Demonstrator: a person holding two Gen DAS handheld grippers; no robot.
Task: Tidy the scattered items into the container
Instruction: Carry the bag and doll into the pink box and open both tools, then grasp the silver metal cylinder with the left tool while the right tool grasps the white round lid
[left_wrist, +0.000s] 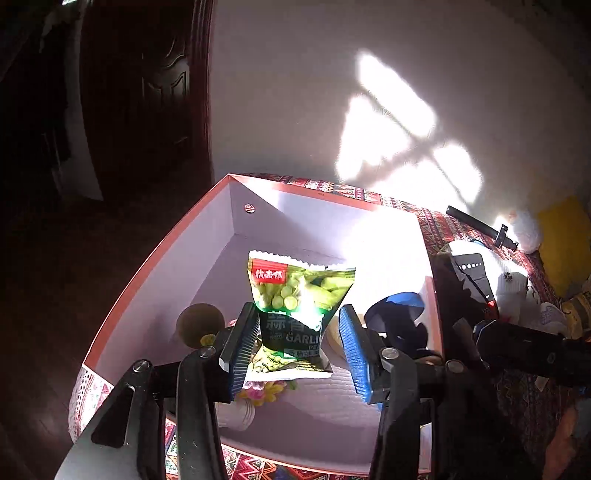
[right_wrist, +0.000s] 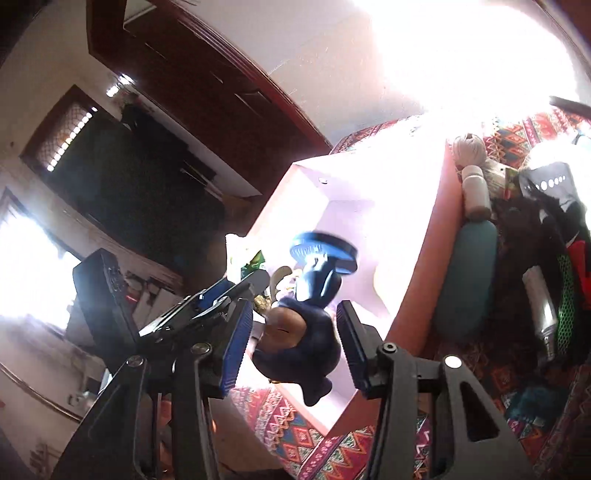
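A green garlic-peas snack packet (left_wrist: 295, 306) hangs upright over the orange-rimmed box (left_wrist: 155, 266) with the white inside. It sits between the blue pads of my left gripper (left_wrist: 297, 350), whose jaws stand open: the right pad is clear of it and the left pad is at its edge. My right gripper (right_wrist: 293, 343) is also over the box (right_wrist: 417, 280), open around a dark blue figurine (right_wrist: 310, 332) with a round blue base, and there is a gap on each side. The figurine (left_wrist: 395, 314) shows to the right in the left wrist view.
Inside the box lie a brown round fruit (left_wrist: 199, 325), yellow flowers (left_wrist: 262, 391) and a paper cup (left_wrist: 236, 413). On the patterned cloth (right_wrist: 310, 439) beside it are a teal case (right_wrist: 465, 277), a wooden bottle (right_wrist: 476, 192), a silver tube (right_wrist: 543, 314) and a black device (right_wrist: 550, 181).
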